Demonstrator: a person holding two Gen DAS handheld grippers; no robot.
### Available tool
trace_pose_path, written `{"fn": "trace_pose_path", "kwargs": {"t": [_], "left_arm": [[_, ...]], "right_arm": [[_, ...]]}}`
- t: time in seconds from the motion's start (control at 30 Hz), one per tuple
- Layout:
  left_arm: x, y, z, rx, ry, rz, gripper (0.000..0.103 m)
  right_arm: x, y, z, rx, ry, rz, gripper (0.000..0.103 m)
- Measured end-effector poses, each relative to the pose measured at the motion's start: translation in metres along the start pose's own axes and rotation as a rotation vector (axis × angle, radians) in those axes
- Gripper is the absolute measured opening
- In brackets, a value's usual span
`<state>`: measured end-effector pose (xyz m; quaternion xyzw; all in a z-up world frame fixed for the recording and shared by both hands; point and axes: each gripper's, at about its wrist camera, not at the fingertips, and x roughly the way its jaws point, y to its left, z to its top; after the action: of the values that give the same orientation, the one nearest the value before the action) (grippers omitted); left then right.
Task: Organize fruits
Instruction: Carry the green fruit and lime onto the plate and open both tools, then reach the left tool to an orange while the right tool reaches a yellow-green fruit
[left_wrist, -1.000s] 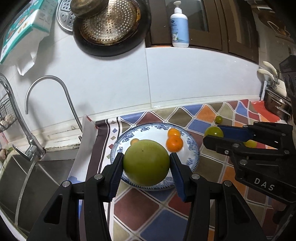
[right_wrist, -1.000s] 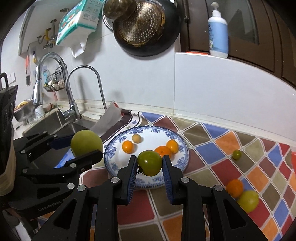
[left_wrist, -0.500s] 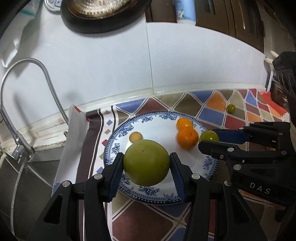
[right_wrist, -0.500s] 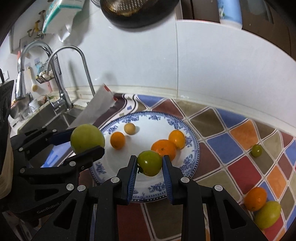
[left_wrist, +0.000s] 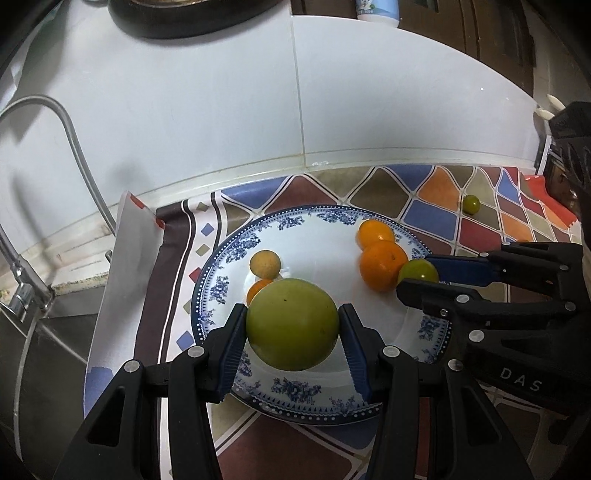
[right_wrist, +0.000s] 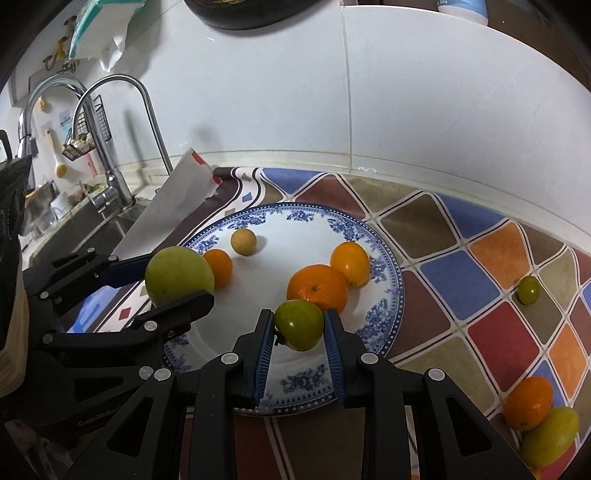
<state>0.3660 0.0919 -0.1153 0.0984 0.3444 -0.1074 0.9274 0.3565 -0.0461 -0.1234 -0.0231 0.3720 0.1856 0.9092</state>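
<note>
1. So: big green fruit (left_wrist: 291, 328) is clamped in the left gripper (left_wrist: 292, 332), jaws pressed on both its sides, hanging over the near-left part of the blue-patterned plate (left_wrist: 317, 225); not set down yet.
2. Small green fruit (right_wrist: 298, 324) is pinched in the right gripper (right_wrist: 298, 334), jaws closed on it, over the plate's near edge, just in front of the large orange (right_wrist: 317, 288).
3. Done so far, by the look of it: four pieces on the plate, namely the large orange, a smaller orange (right_wrist: 350, 263) touching it, a small orange (right_wrist: 218, 267) partly hidden behind the big green fruit, and a little yellow fruit (right_wrist: 243, 241).
4. Left: release both held fruits, then fetch three more off the bench cloth (right_wrist: 502, 336): a tiny green one (right_wrist: 528, 290) far right, plus an orange (right_wrist: 528, 403) and a yellow-green fruit (right_wrist: 550, 435) touching at near right.
5. Around: faucet (right_wrist: 122, 122) and sink at left, tiled wall behind.
6. In the way: the grippers sit close together, and the right drop spot is crowded by the large orange.
</note>
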Motion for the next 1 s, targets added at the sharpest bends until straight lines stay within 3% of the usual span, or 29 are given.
{"fn": "trace_pose_path", "kwargs": {"t": [0.07,0.13,0.3,0.4,1.0], "left_arm": [[-0.004,0.001,0.001,-0.002,-0.020,0.016,0.055],[-0.012,0.002,0.003,-0.005,-0.046,0.040,0.064],[-0.035,0.004,0.005,-0.024,-0.083,0.060,0.069],[-0.051,-0.001,0.004,-0.024,-0.114,0.070,0.072],[-0.152,-0.073,-0.011,0.039,-0.277,0.035,0.086]], "right_arm": [[0.000,-0.001,0.001,0.006,-0.001,-0.007,0.030],[-0.003,-0.003,0.002,0.027,0.004,-0.010,0.043],[-0.022,-0.006,0.003,0.045,-0.037,-0.054,0.044],[-0.040,-0.006,0.001,0.040,-0.065,-0.087,0.054],[-0.166,-0.012,-0.040,0.067,-0.210,-0.230,0.066]]}}
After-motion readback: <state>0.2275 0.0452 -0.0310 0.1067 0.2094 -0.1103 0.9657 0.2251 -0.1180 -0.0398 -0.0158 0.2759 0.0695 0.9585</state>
